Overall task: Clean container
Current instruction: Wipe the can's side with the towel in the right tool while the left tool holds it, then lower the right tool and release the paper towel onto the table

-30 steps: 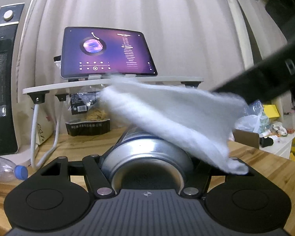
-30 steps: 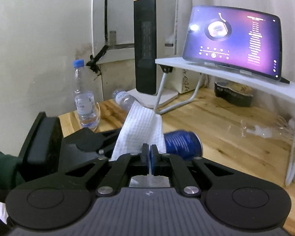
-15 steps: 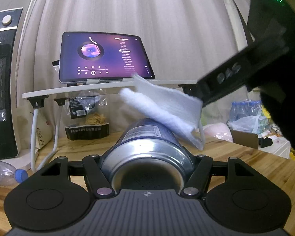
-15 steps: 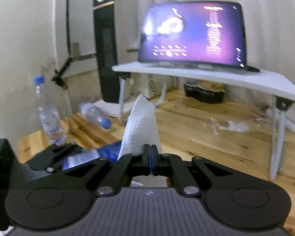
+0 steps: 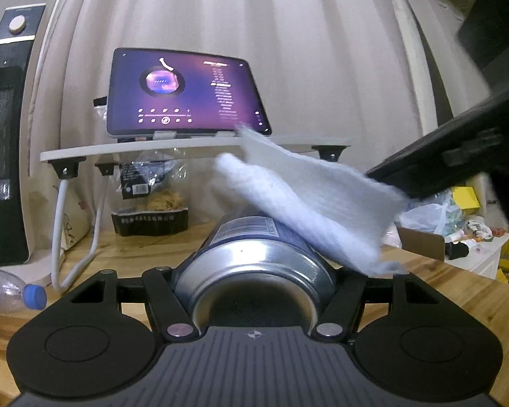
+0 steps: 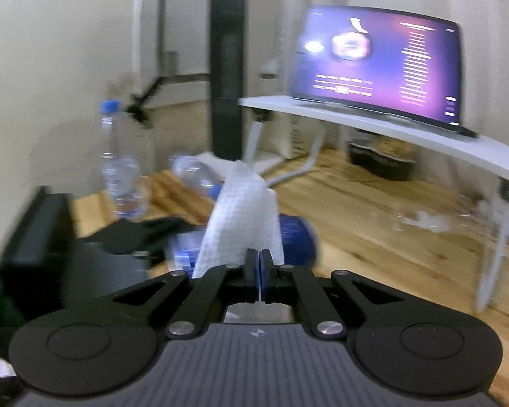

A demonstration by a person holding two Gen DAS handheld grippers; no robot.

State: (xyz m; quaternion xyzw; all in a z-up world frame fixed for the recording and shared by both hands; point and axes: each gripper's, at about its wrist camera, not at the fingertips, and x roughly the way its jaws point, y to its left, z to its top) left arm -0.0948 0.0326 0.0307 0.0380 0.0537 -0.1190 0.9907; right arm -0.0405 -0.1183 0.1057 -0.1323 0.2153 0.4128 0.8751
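My left gripper (image 5: 254,288) is shut on a blue and silver metal can (image 5: 254,257) held lengthwise, its base toward the camera. My right gripper (image 6: 260,264) is shut on a white paper towel (image 6: 244,217). In the left wrist view the towel (image 5: 308,196) lies over the can's upper right side, and the right gripper's black body (image 5: 458,156) reaches in from the right. In the right wrist view the can (image 6: 295,237) shows blue behind the towel, with the left gripper (image 6: 85,247) at the left.
A tablet (image 5: 183,95) stands on a white riser shelf (image 5: 193,144) over the wooden table (image 5: 458,288). A black tower heater (image 5: 6,135) stands at left. One water bottle lies on the table (image 5: 10,293); another stands upright (image 6: 118,166). Clutter sits off the table's right edge.
The right gripper lifted the towel off the can half a second ago, then brought it back down onto the can's upper right side. The left gripper holds the can steady.
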